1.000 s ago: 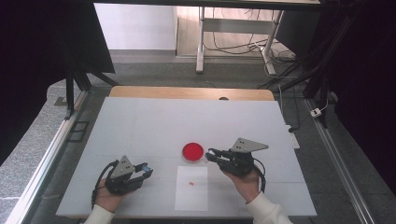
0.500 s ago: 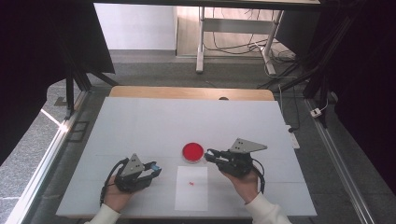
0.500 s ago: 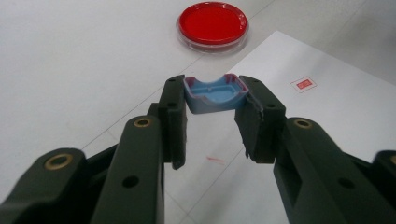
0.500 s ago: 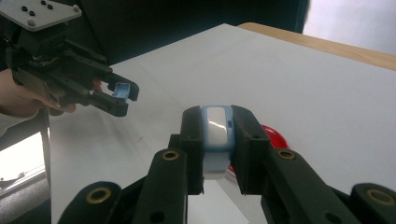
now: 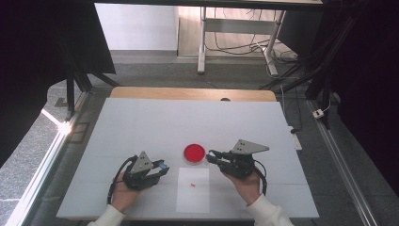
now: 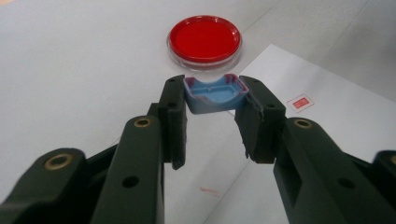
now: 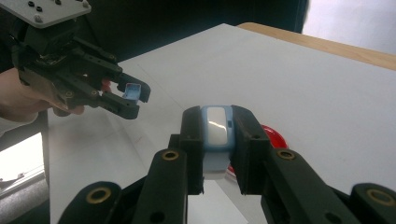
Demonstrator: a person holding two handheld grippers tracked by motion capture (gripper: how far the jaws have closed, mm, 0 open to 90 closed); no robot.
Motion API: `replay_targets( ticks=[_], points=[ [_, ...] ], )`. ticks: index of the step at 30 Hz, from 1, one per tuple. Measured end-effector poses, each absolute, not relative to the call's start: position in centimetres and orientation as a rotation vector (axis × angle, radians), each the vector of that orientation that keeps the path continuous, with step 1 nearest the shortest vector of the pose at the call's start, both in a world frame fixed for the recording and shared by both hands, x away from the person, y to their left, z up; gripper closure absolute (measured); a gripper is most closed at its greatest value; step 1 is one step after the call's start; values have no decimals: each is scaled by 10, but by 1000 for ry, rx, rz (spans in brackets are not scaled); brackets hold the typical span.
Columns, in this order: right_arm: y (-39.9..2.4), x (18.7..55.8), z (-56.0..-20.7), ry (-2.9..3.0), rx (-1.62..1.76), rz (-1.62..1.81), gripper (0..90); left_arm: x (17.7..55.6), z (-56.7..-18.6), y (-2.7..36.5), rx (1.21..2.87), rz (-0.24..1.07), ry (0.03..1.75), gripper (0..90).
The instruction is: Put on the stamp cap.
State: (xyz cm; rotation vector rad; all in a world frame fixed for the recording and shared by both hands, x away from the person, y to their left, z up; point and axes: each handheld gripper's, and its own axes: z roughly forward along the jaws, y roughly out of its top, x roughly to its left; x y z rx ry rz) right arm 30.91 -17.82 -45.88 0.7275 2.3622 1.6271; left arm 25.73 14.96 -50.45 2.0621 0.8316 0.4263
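My left gripper (image 6: 215, 88) is shut on a small blue hollow piece (image 6: 215, 95) with a purplish rim, held just above the table. In the high view the left gripper (image 5: 163, 166) sits left of a white paper sheet (image 5: 193, 195). My right gripper (image 7: 218, 114) is shut on a blue block with a white glossy face (image 7: 216, 127). From above, the right gripper (image 5: 211, 156) points left, close beside a round red dish (image 5: 194, 153). The dish (image 6: 204, 39) lies ahead of the left jaws. The right gripper view also shows the left gripper (image 7: 133, 98) with its blue piece (image 7: 132, 90).
The sheet (image 6: 322, 121) carries a small red rectangular mark (image 6: 299, 102), which shows as a red dot (image 5: 193, 184) from above. The white tabletop (image 5: 188, 122) ends in a wooden strip (image 5: 188, 93) at the far edge. Dark frame legs (image 5: 75, 89) stand off the table's left.
My left gripper has moved right, toward the paper sheet and the dish, still shut on its blue piece. The right gripper has stayed put.
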Motion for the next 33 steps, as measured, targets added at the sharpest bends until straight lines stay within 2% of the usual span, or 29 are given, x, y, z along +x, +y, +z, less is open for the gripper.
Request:
replay_targets(
  ticks=[33],
  points=[
    [-177,308,-459,2346,729,1629,748,273,-502,92,2107,391,731,637]
  ],
)
